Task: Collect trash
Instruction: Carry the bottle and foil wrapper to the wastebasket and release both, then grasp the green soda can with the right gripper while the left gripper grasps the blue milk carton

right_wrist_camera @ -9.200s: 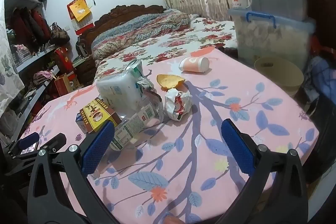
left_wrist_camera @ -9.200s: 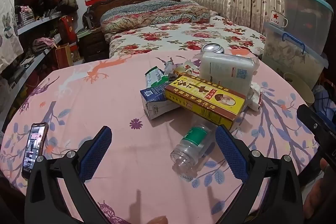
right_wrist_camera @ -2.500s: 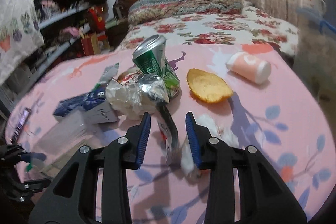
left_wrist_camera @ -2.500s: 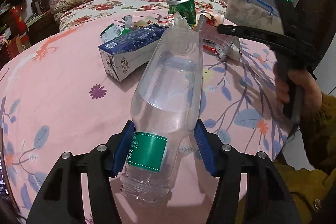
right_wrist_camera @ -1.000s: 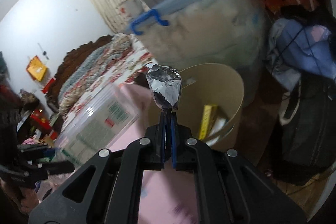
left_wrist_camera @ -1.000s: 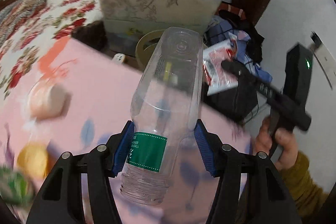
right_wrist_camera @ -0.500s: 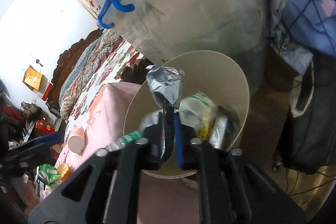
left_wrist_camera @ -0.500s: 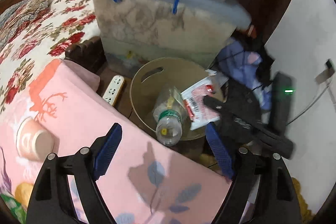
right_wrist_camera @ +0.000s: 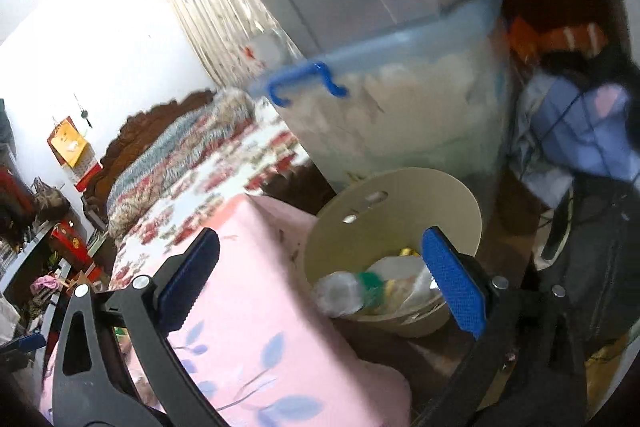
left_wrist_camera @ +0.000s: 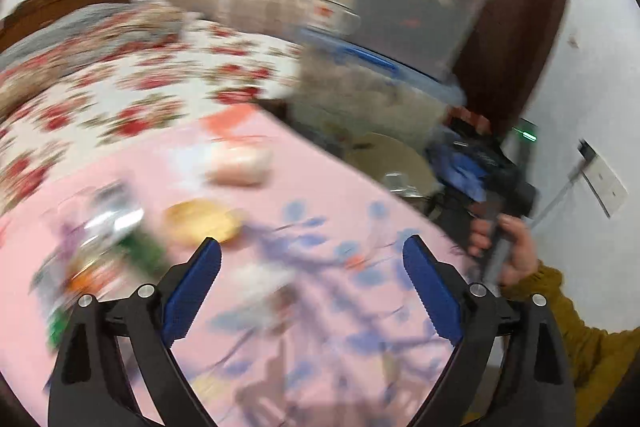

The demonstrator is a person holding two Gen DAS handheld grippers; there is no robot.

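The beige bin (right_wrist_camera: 452,211) stands on the floor beside the pink-covered table (right_wrist_camera: 256,311). Inside it lie the clear bottle (right_wrist_camera: 344,291) with its green label and other trash. My right gripper (right_wrist_camera: 320,275) hovers over the bin's near rim, its jaws opening wide with nothing between them. My left gripper (left_wrist_camera: 312,263) is over the table (left_wrist_camera: 320,187), its jaws also opening and empty. Blurred trash remains on the cloth: an orange peel (left_wrist_camera: 200,221), a pink cup (left_wrist_camera: 240,165) lying on its side, a green can (left_wrist_camera: 120,227). The bin (left_wrist_camera: 388,157) shows past the table edge.
Stacked clear storage boxes (right_wrist_camera: 384,107) with blue lids rise right behind the bin. Dark bags and blue cloth (right_wrist_camera: 580,131) lie to its right. A floral bed (left_wrist_camera: 120,87) sits beyond the table. A person's hand (left_wrist_camera: 508,251) in a mustard sleeve holds the other gripper.
The left gripper let the bottle drop into the bin, then swung back over the table. The right gripper opened and its foil wrapper is gone from between its pads.
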